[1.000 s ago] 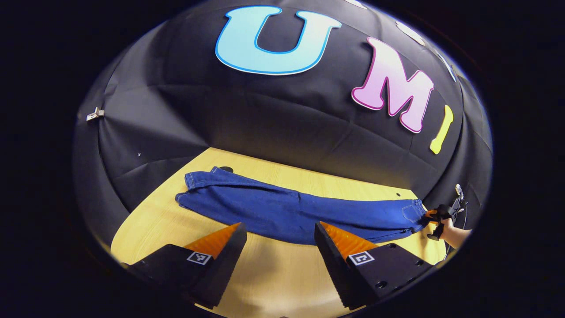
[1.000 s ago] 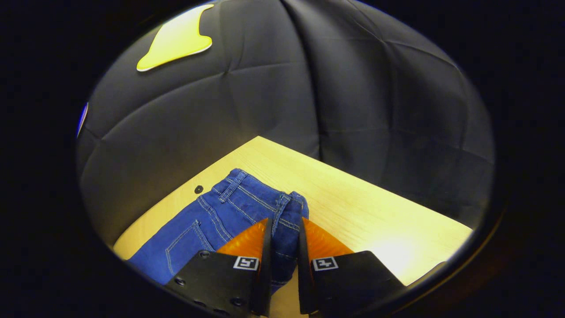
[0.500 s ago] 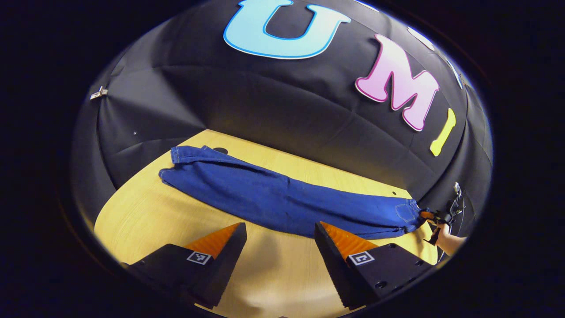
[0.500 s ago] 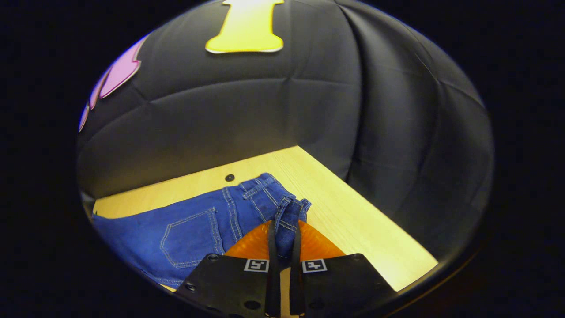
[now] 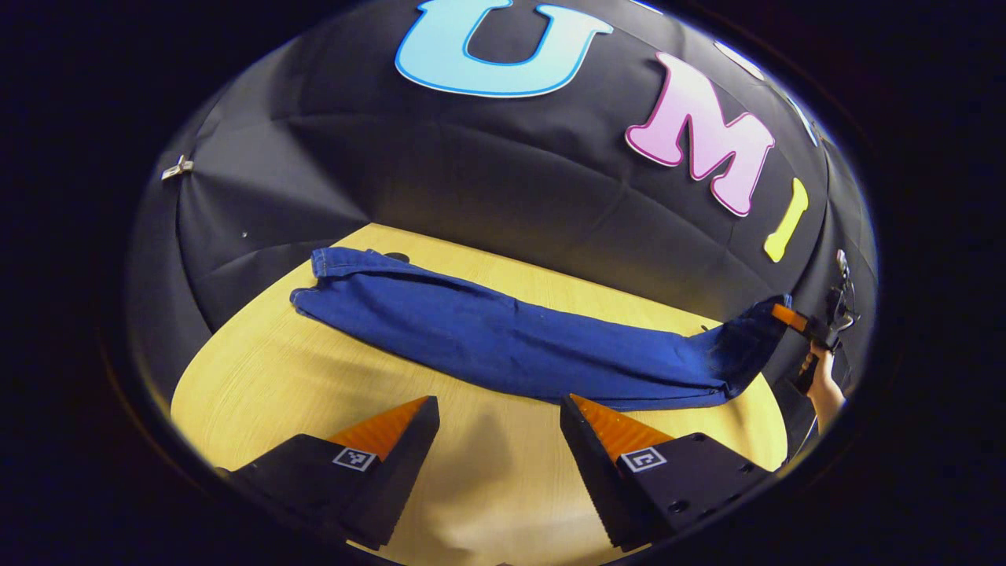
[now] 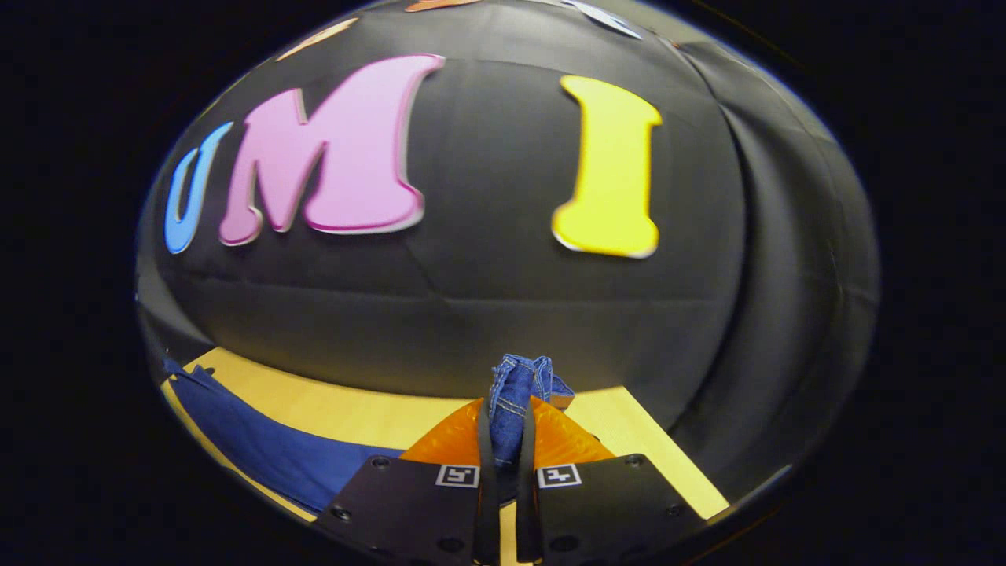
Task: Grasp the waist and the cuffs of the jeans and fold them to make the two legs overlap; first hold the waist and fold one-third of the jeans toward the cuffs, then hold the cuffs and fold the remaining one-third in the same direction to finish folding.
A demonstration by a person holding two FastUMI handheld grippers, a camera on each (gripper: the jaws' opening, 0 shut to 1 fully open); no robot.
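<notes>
Left gripper view shows my left claw (image 5: 497,420) hanging above the pale yellow wood-grain table (image 5: 259,369), its two wedge-shaped fingers spread wide with nothing between them. Beyond them the dark blue denim jeans (image 5: 503,346) lie stretched across the table as one long, narrow band, the two legs stacked one over the other. The hemmed cuffs (image 5: 314,279) rest flat at the far left end, beside a small dark hole in the tabletop. At the far right end the waist (image 5: 747,334) is raised off the table and slopes upward, pinched in my right claw (image 5: 790,317), with my hand (image 5: 821,385) below it.

Right gripper view shows that right claw (image 6: 503,428) closed tight on the waist (image 6: 519,389); both ribbed fingers press on a bunched fold of thick denim with pale contrast stitching, which sticks up above the fingertips. Lower left, the rest of the jeans (image 6: 267,452) trails down onto the table (image 6: 354,413) as smooth blue cloth.
</notes>
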